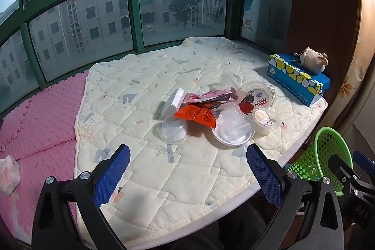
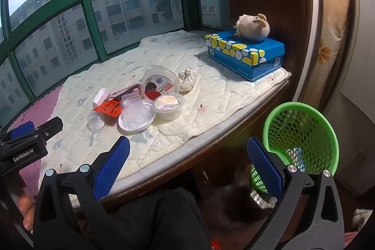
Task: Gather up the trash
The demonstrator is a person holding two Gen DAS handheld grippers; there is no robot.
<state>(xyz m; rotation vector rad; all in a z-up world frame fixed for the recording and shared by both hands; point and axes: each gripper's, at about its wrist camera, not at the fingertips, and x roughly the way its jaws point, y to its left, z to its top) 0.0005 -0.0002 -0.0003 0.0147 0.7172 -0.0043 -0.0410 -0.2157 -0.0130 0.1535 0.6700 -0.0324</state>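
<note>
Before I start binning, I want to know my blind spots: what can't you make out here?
- Green mesh basket contents: right wrist view, the wall and the right tool hide most; something pale blue inside, unidentifiable.
- Crumpled white wad: unseen in left wrist view, behind the yogurt tub.
- Tub label text: too small, both views.

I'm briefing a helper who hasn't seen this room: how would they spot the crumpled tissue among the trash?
Start at the blue tissue box with the plush toy on it, on the quilted mat. Toward the trash pile sits the crumpled tissue, beside the round printed-lid tub. It is the only soft, wrinkled white lump; its neighbours are plastic containers and wrappers.
</note>
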